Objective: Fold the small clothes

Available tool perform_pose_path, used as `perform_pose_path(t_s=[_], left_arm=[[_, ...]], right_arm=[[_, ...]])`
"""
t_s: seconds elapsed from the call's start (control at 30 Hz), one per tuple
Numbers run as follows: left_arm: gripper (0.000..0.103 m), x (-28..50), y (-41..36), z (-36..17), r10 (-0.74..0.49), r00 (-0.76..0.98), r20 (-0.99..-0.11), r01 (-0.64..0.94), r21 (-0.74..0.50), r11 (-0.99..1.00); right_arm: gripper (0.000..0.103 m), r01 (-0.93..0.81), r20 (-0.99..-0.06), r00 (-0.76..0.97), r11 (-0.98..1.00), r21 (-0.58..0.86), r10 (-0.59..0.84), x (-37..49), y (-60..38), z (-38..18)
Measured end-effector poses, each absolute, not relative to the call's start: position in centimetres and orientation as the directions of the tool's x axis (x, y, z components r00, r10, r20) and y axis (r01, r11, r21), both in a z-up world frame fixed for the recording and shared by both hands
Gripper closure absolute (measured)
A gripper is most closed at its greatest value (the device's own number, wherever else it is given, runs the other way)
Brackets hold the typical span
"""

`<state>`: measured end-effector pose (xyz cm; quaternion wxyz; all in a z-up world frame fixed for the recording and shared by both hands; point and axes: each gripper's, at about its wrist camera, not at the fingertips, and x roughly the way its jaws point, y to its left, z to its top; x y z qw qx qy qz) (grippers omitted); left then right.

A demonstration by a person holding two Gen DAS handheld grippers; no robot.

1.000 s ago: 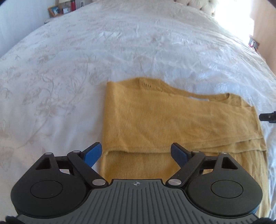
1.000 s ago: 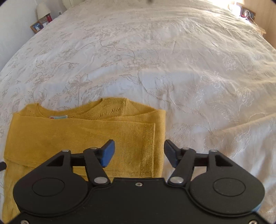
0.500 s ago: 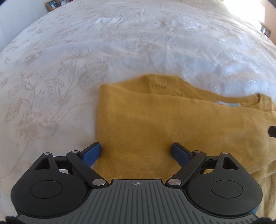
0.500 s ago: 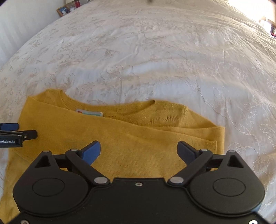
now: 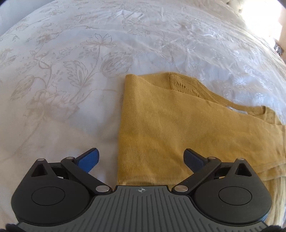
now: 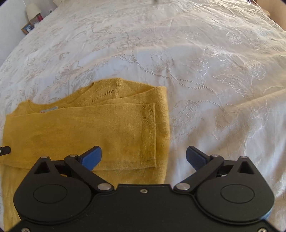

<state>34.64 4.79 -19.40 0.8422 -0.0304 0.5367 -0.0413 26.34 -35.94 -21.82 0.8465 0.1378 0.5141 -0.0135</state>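
A mustard-yellow knit sweater lies flat on the bed with both sleeves folded across its front. My left gripper is open and empty, low over the sweater's left folded edge. My right gripper is open and empty over the sweater's right edge, where a sleeve cuff lies on top. The neck label shows near the collar. A tip of the left gripper shows at the far left of the right wrist view.
The sweater lies on a white bedspread with embroidered flowers, which fills both views. A lamp and a framed picture stand on a bedside stand at the far left corner.
The left gripper has shifted left, now straddling the sweater's left edge. The right gripper has shifted right, now straddling the right edge. Both stayed open; the sweater has not moved.
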Motion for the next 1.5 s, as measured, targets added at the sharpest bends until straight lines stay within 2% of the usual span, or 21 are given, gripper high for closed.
perform_pose_path(t_s=[0.3, 0.63, 0.87, 1.17, 1.33, 1.5], left_arm=[[0.000, 25.0, 3.8, -17.8, -0.132, 0.340, -0.931, 0.088, -0.108, 0.990], [0.000, 15.2, 4.9, -19.5, -0.075, 0.239, -0.968, 0.092, -0.054, 0.994], [0.000, 14.0, 5.4, -21.6, -0.037, 0.203, -0.979, 0.040, -0.030, 0.999], [0.000, 14.5, 5.6, -22.5, -0.030, 0.198, -0.980, 0.041, -0.023, 0.999], [0.000, 12.0, 6.0, -22.7, -0.057, 0.256, -0.965, 0.090, -0.035, 0.995], [0.000, 9.8, 6.0, -22.5, -0.087, 0.297, -0.951, 0.205, -0.025, 0.978]], right_arm=[[0.001, 0.101, -0.878, 0.424, 0.951, 0.291, 0.223, 19.0, -34.2, -20.0], [0.001, -0.023, -0.907, 0.268, 0.943, 0.331, 0.324, 12.8, -32.5, -22.1], [0.000, -0.071, -0.934, 0.191, 0.953, 0.293, 0.301, 9.9, -31.0, -25.0], [0.000, -0.051, -0.919, 0.296, 0.965, 0.256, 0.259, 7.5, -30.2, -26.1], [0.000, -0.038, -0.899, 0.398, 0.982, 0.183, 0.182, 5.7, -28.9, -26.4], [0.000, 0.031, -0.914, 0.385, 0.988, 0.154, 0.130, 4.3, -28.3, -26.2]])
